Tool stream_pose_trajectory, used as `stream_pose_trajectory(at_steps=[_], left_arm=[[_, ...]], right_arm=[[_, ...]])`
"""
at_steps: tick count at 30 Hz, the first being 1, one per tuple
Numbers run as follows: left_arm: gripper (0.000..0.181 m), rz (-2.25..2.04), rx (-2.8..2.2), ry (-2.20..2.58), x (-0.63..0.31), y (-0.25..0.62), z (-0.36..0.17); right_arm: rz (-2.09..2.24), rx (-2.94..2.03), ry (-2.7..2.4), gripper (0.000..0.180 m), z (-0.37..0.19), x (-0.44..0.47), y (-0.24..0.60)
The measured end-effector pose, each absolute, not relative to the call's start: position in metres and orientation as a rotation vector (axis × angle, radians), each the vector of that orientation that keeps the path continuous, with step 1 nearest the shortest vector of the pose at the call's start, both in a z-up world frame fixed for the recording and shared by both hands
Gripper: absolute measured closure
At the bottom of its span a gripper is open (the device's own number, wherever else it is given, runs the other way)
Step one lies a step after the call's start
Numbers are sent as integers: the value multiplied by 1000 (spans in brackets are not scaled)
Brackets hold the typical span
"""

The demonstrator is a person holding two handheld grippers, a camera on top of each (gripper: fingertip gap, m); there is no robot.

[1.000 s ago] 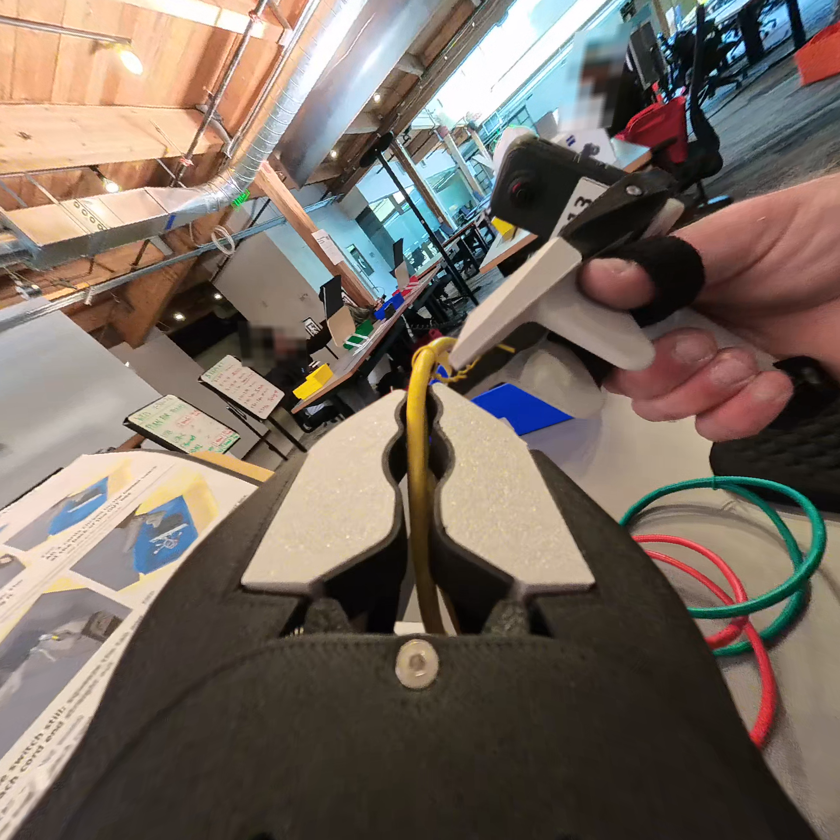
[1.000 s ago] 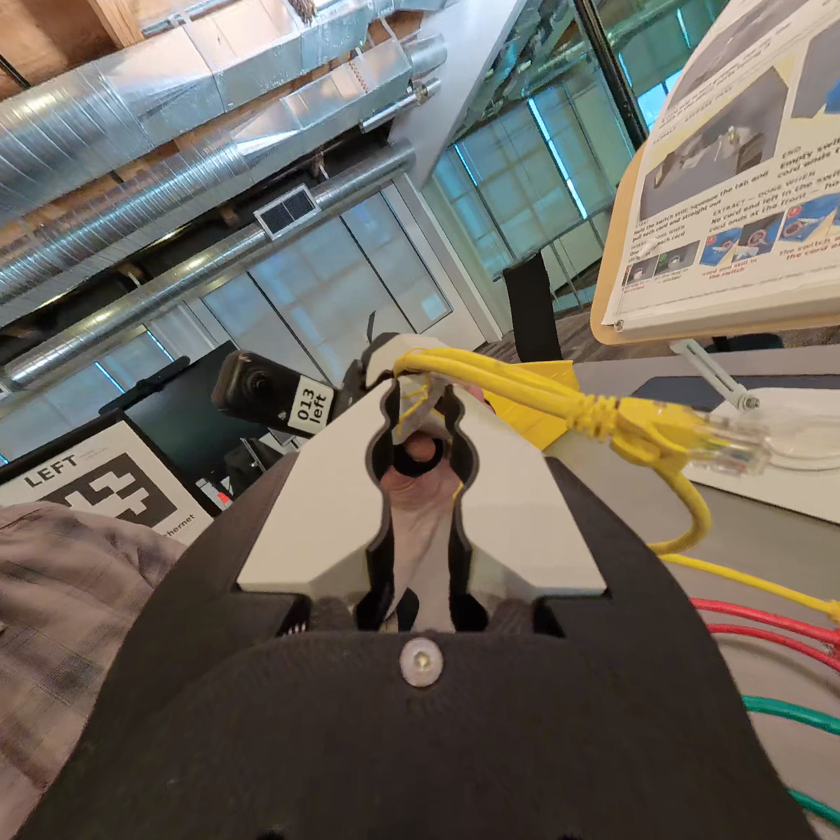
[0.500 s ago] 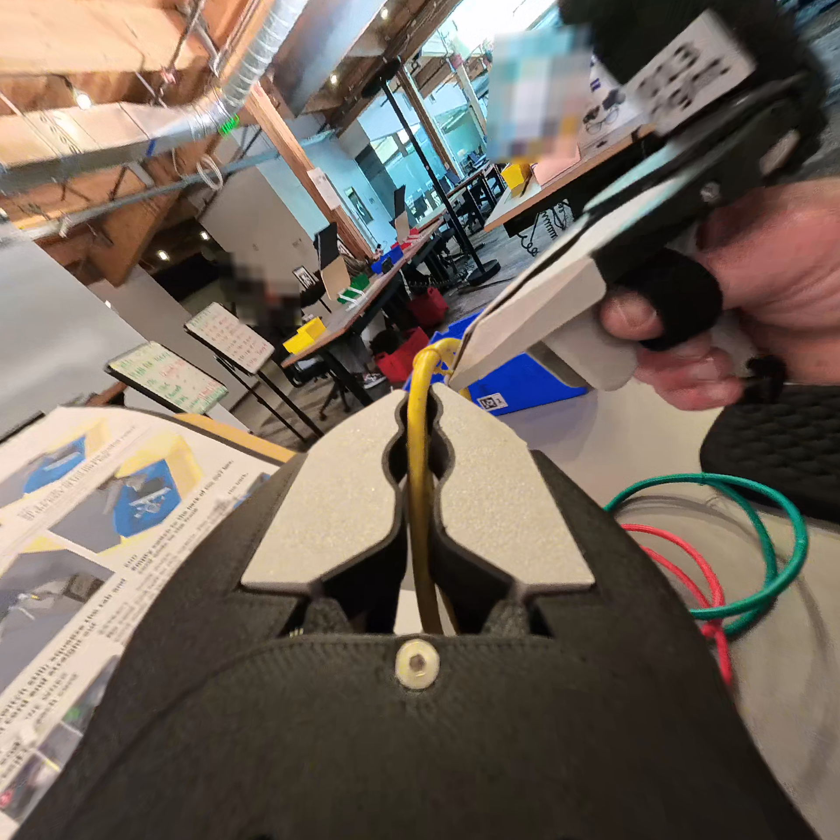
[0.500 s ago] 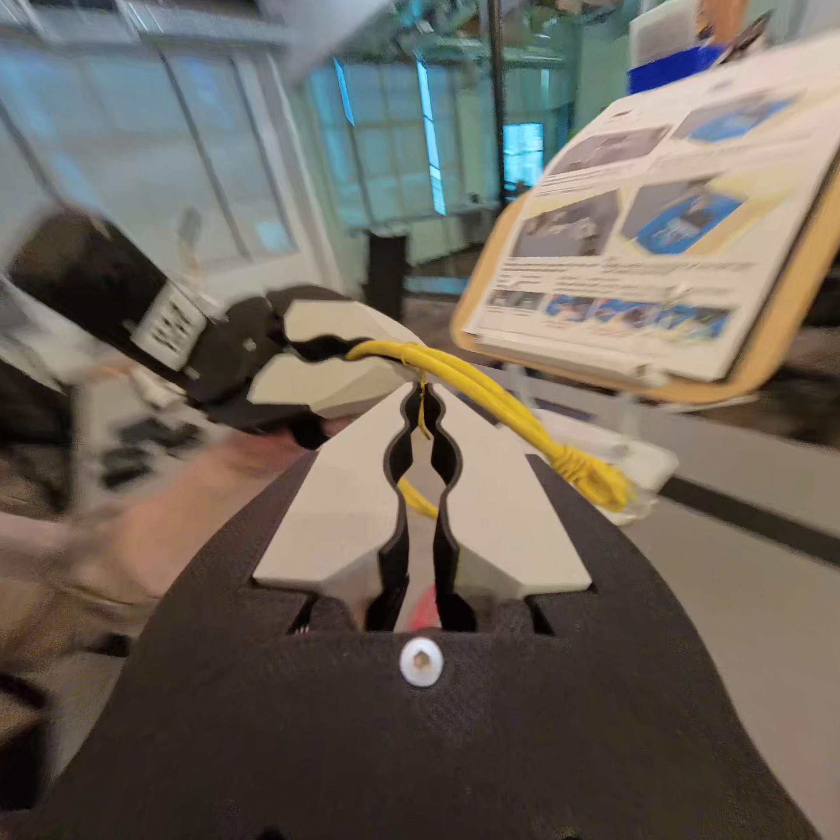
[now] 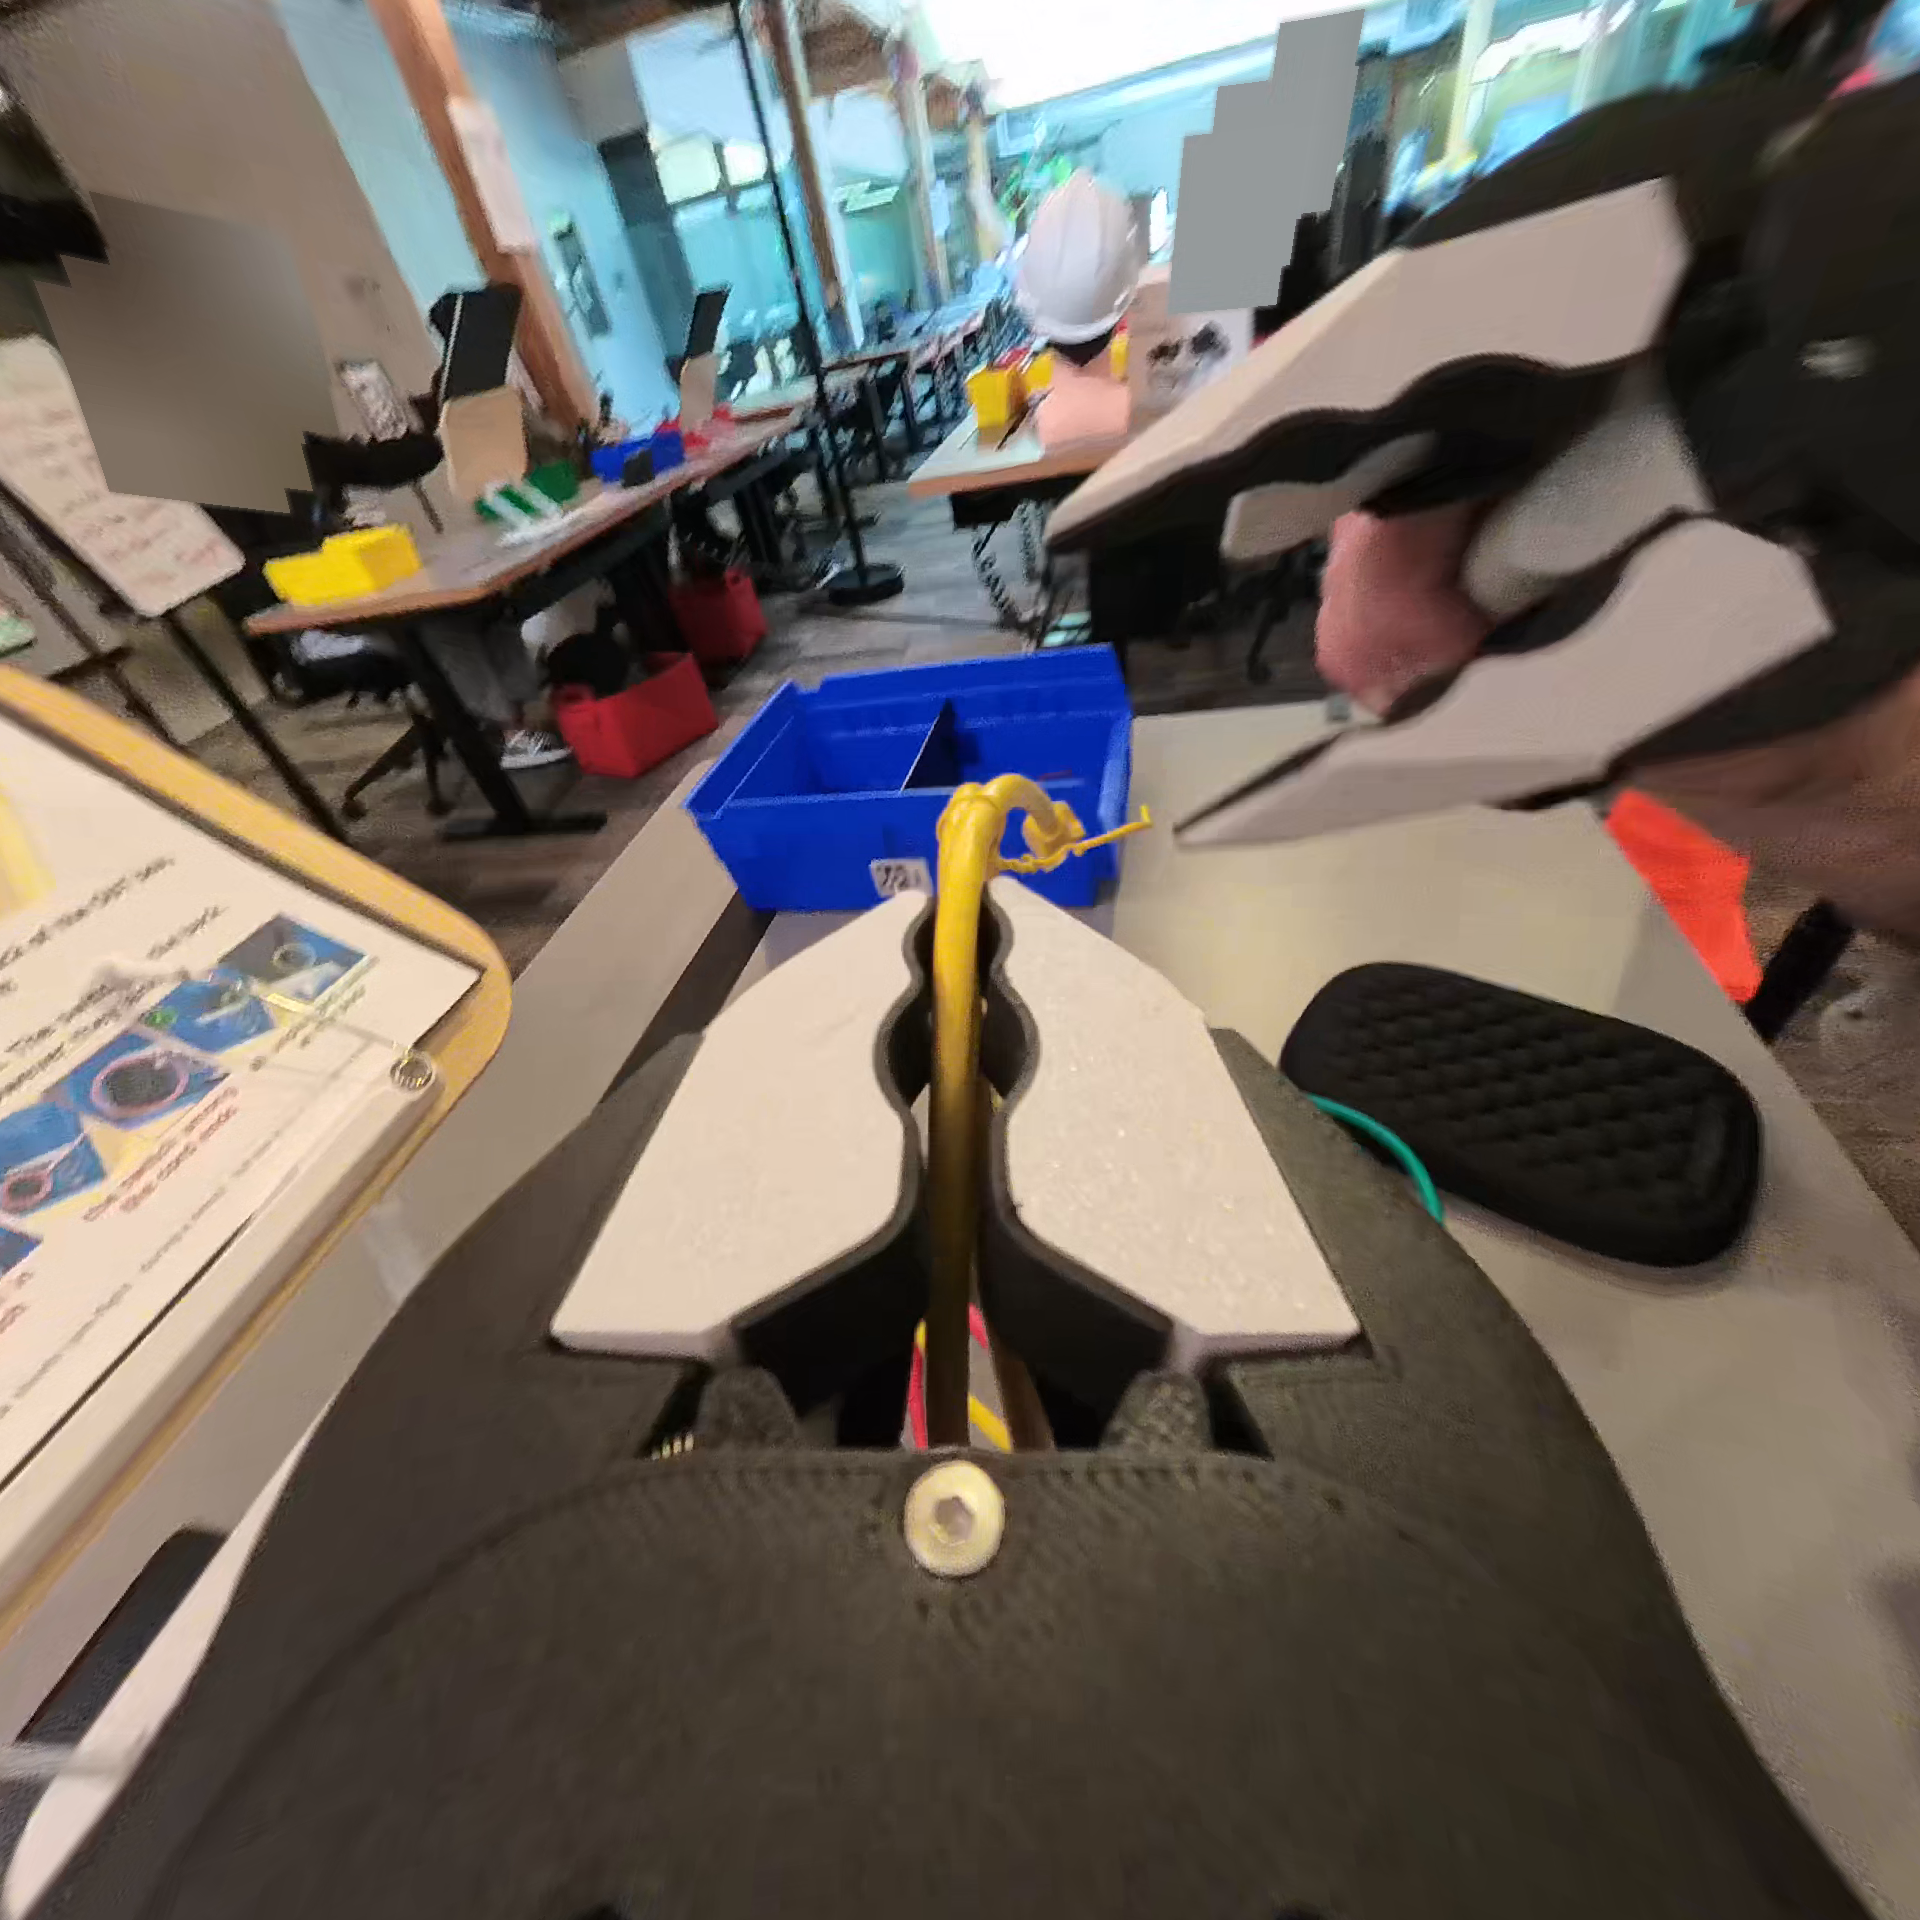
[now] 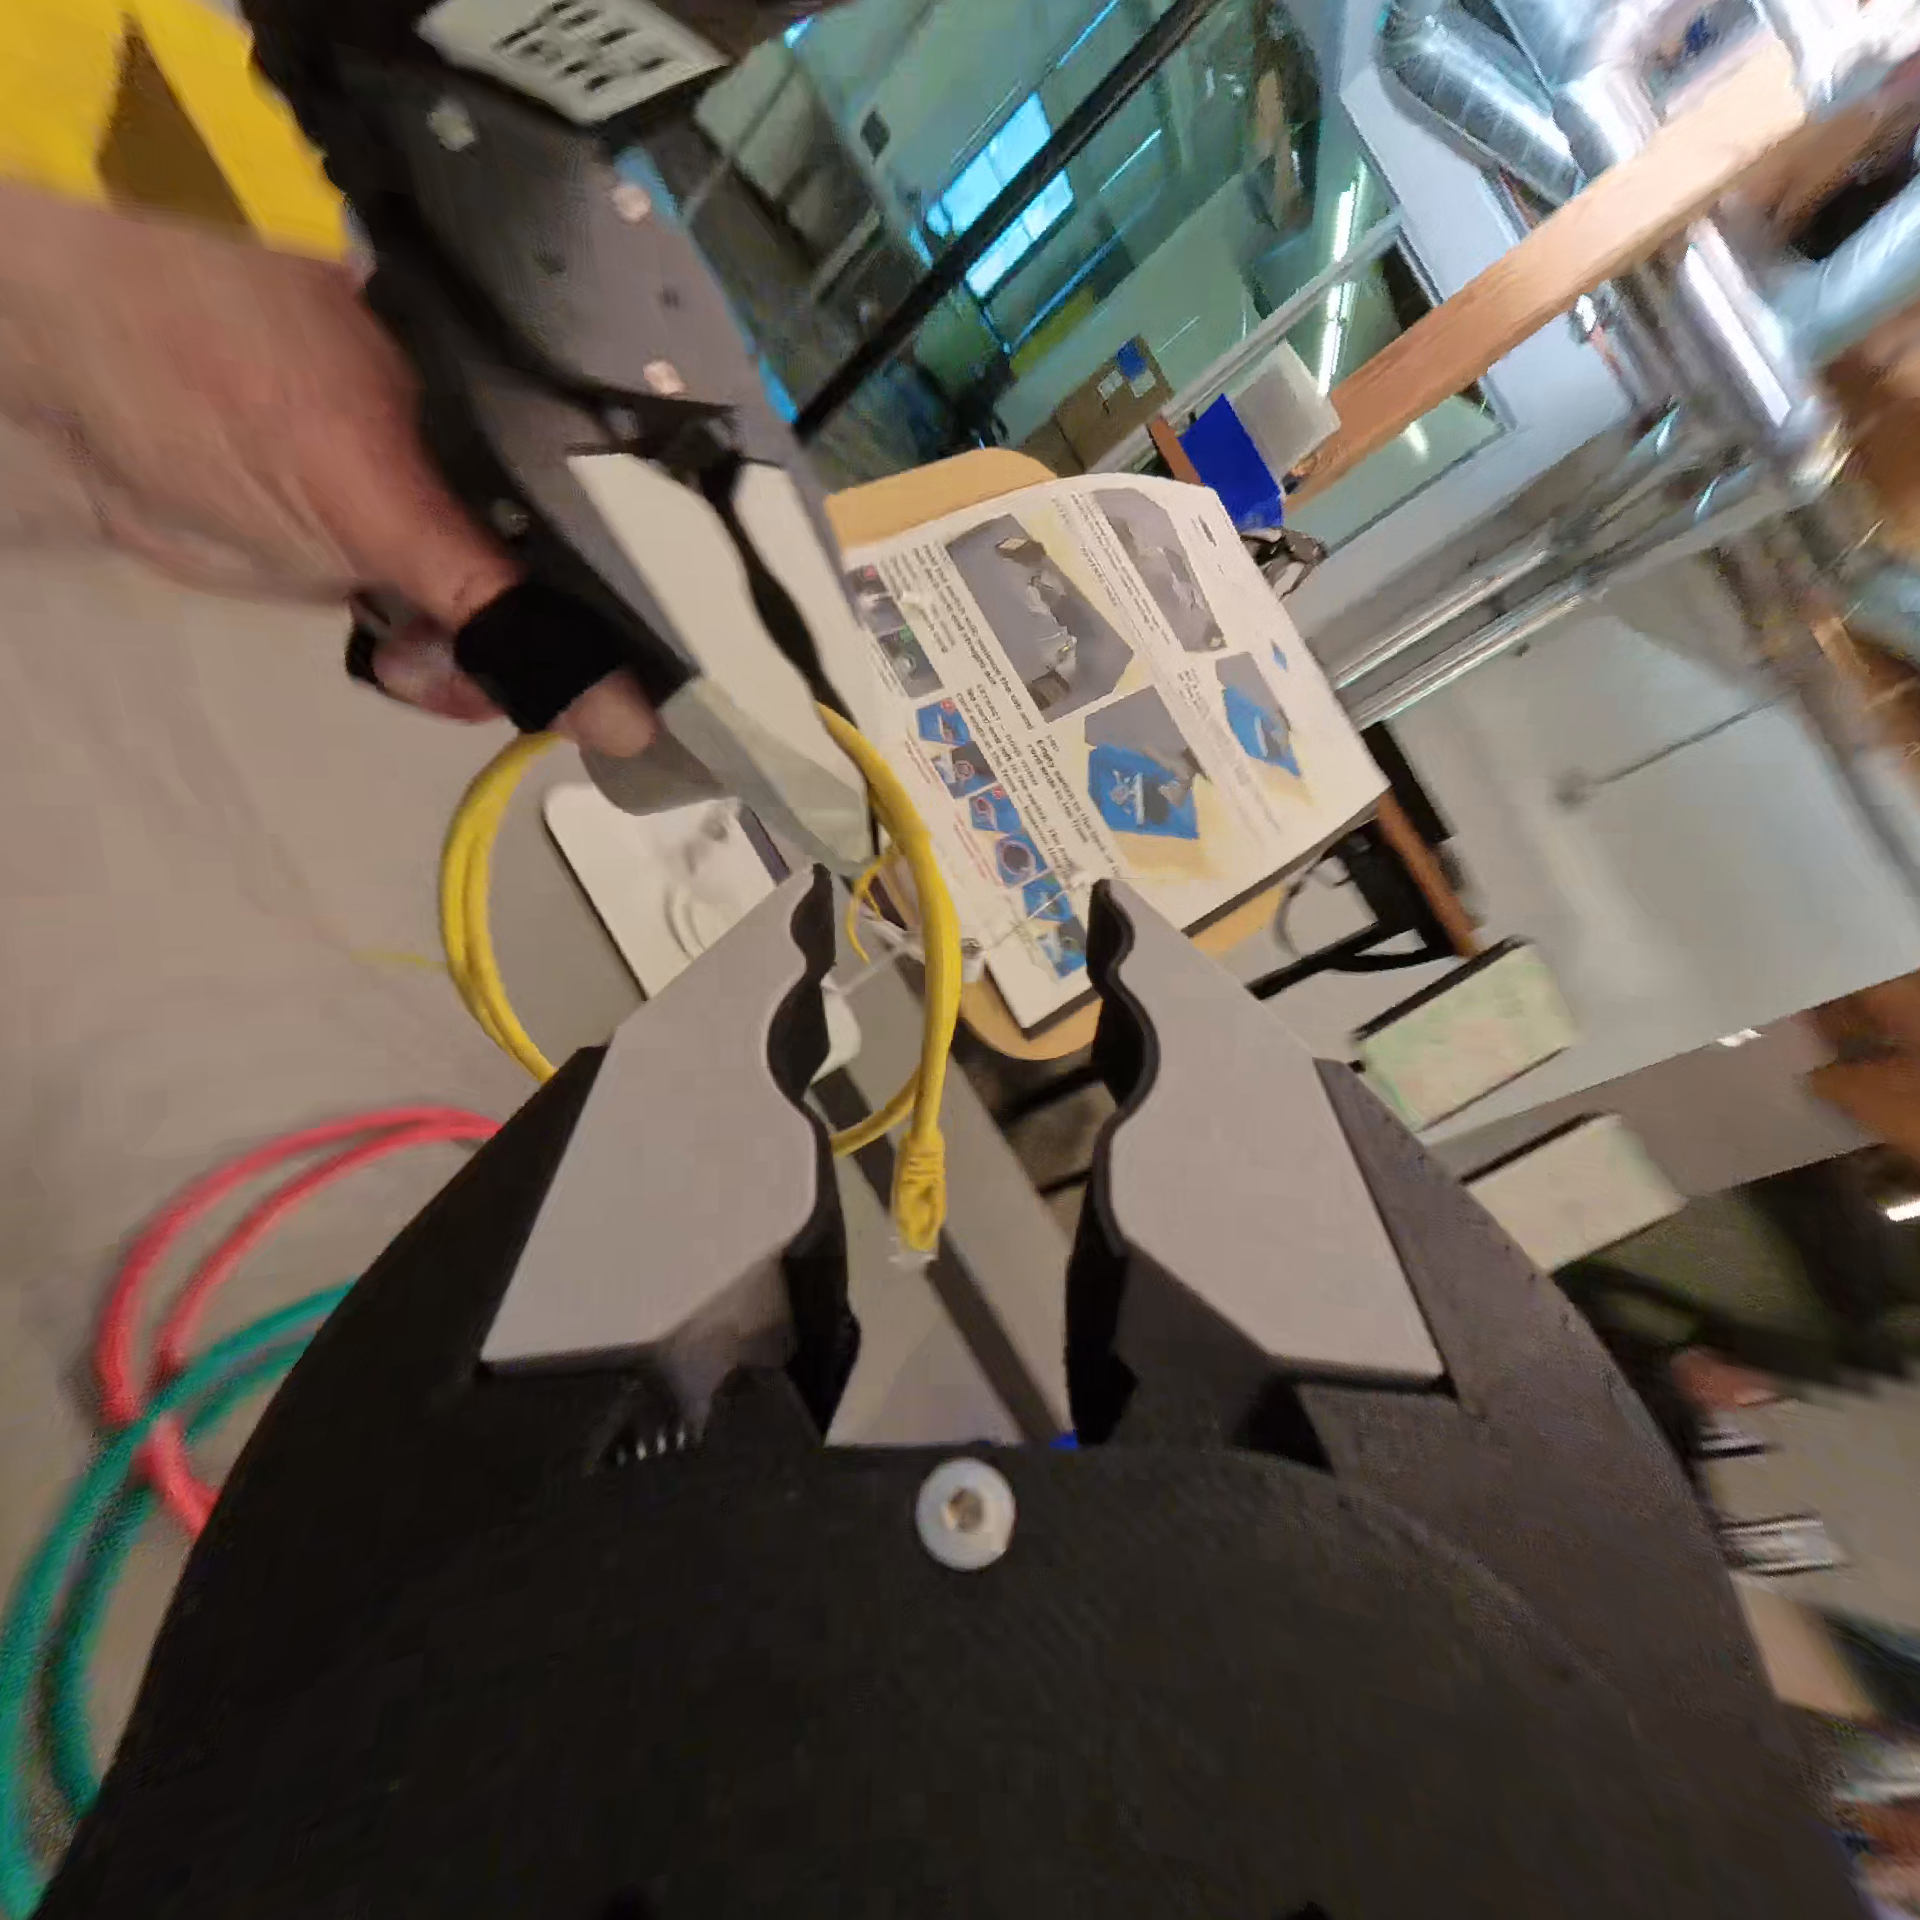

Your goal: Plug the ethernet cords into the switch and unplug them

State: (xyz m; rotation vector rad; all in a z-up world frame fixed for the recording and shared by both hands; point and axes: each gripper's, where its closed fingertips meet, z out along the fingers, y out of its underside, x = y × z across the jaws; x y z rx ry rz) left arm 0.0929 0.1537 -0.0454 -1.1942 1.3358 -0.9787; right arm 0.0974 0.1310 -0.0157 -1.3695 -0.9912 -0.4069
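Observation:
My left gripper (image 5: pixel 956 920) is shut on a yellow ethernet cord (image 5: pixel 954 1039), which runs up between its pads and curls over just past the tips. My right gripper (image 6: pixel 961 894) is open and empty. In the right wrist view the left gripper (image 6: pixel 842 831), held in a hand, grips the yellow cord (image 6: pixel 940 987) above the table. The cord's plug end (image 6: pixel 920 1195) hangs down between my right fingers without touching them. In the left wrist view the right gripper (image 5: pixel 1117 681) is at the upper right, open, just right of the cord's curl. No switch is clearly visible.
A blue bin (image 5: pixel 914 769) stands at the table's far edge. A black pad (image 5: pixel 1527 1112) lies on the right over a green cord (image 5: pixel 1392 1153). Red (image 6: pixel 135 1299) and green (image 6: pixel 62 1558) cords coil on the table. An instruction sheet on a board (image 6: pixel 1091 727) stands on the left.
My right gripper has opened, let go of the yellow cord and drawn back. My left gripper has tipped down toward the table, still holding the cord, whose plug end now hangs.

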Motion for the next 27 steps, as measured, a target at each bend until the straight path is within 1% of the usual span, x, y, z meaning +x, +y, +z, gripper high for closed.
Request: stream_pose_trajectory(at_steps=[4,6,8,11,16,18,20,22,25,27], left_arm=[[176,-1115,-1096,1337,89,144,-36],[176,-1187,-1081,1335,88,140,-35],[176,-1218,-1057,1334,89,138,-35],[176,-1250,-1047,1357,92,133,-38],[173,-1317,-1064,1366,90,135,-42],[162,-1332,-1065,1361,85,137,-38],[150,-1203,-1110,1410,78,143,-41],[144,-1038,-1109,1487,72,141,-44],[143,-820,-1152,1591,67,138,-54],[148,-664,-1224,1697,63,141,-74]], right_arm=[[-167,-1495,-901,132,-31,120,134],[-170,-1532,-925,132,-45,122,137],[-203,-1507,-964,141,-50,114,138],[-361,-1531,-987,173,-56,120,148],[-393,-1570,-1020,177,-58,126,159],[-445,-1586,-1065,176,-60,129,164],[-454,-1592,-1130,176,-63,125,167],[-501,-1578,-1228,176,-68,118,171],[-514,-1554,-1373,176,-79,96,175],[-509,-1531,-1425,177,-82,81,178]])
